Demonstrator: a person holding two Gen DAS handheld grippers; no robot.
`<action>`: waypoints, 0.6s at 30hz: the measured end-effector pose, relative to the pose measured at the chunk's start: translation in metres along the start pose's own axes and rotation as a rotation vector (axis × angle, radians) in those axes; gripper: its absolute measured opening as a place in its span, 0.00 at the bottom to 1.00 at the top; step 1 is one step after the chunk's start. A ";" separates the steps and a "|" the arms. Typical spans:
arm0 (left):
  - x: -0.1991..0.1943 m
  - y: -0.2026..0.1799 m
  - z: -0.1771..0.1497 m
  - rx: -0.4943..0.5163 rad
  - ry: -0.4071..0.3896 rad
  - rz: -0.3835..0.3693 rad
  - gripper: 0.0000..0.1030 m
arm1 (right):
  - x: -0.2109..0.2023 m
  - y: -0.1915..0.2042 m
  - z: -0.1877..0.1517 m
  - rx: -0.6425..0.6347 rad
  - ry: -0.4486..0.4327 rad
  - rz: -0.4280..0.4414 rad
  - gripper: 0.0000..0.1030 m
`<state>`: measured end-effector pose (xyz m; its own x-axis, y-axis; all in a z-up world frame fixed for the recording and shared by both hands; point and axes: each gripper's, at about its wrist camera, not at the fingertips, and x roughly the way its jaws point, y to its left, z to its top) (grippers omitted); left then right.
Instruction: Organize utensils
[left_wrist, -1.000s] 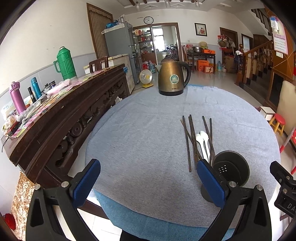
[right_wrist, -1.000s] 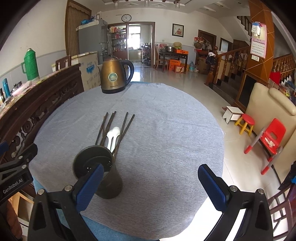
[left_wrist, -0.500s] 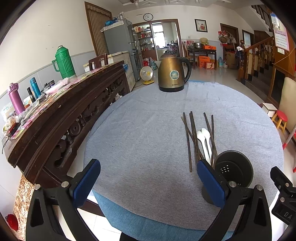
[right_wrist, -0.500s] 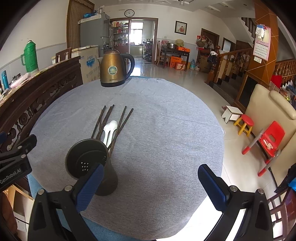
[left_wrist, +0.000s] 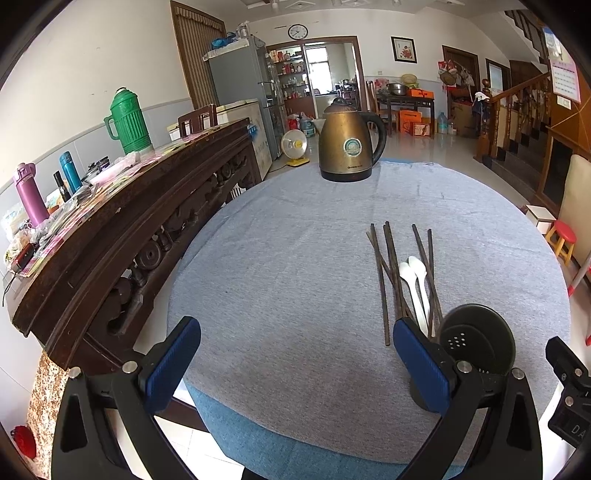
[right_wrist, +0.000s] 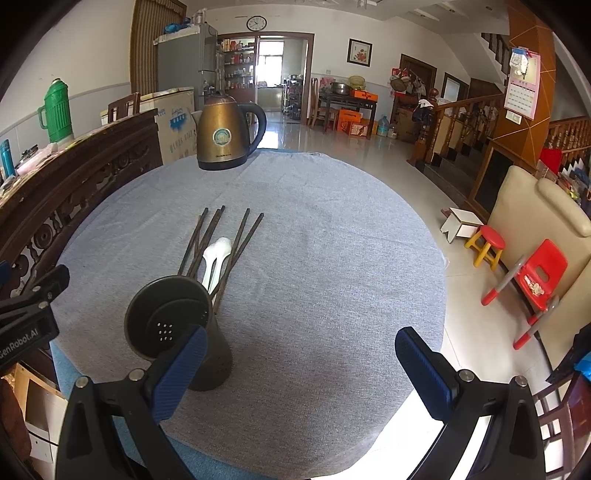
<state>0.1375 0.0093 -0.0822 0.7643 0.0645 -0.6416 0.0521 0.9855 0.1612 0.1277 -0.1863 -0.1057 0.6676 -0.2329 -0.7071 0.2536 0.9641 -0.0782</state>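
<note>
Several dark chopsticks (left_wrist: 384, 273) (right_wrist: 207, 236) and two white spoons (left_wrist: 415, 280) (right_wrist: 216, 254) lie on the round grey-clothed table (left_wrist: 280, 266) (right_wrist: 332, 266). A dark round utensil holder (left_wrist: 476, 345) (right_wrist: 173, 325) stands upright and empty at their near end. My left gripper (left_wrist: 295, 362) is open and empty, left of the holder, above the table's near edge. My right gripper (right_wrist: 299, 373) is open and empty, right of the holder.
A bronze electric kettle (left_wrist: 347, 144) (right_wrist: 221, 133) stands at the table's far side. A carved dark wooden sideboard (left_wrist: 122, 221) with flasks runs along the left. A red chair (right_wrist: 532, 280) and small stools stand on the floor to the right.
Both grippers have tilted and risen slightly, so the table and holder sit lower in view. Nothing on the table has moved.
</note>
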 end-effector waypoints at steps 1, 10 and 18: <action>0.002 0.001 0.001 -0.001 0.001 0.003 1.00 | 0.001 0.000 0.000 -0.001 0.003 0.000 1.00; 0.028 0.012 0.028 -0.006 0.010 -0.019 1.00 | 0.011 -0.007 0.014 0.017 0.008 0.025 1.00; 0.084 0.010 0.062 0.032 0.088 -0.087 1.00 | 0.053 -0.035 0.064 0.110 0.071 0.176 0.98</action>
<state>0.2425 0.0144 -0.0883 0.6965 -0.0057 -0.7175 0.1372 0.9826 0.1254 0.1988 -0.2404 -0.0953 0.6582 -0.0493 -0.7512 0.2153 0.9685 0.1251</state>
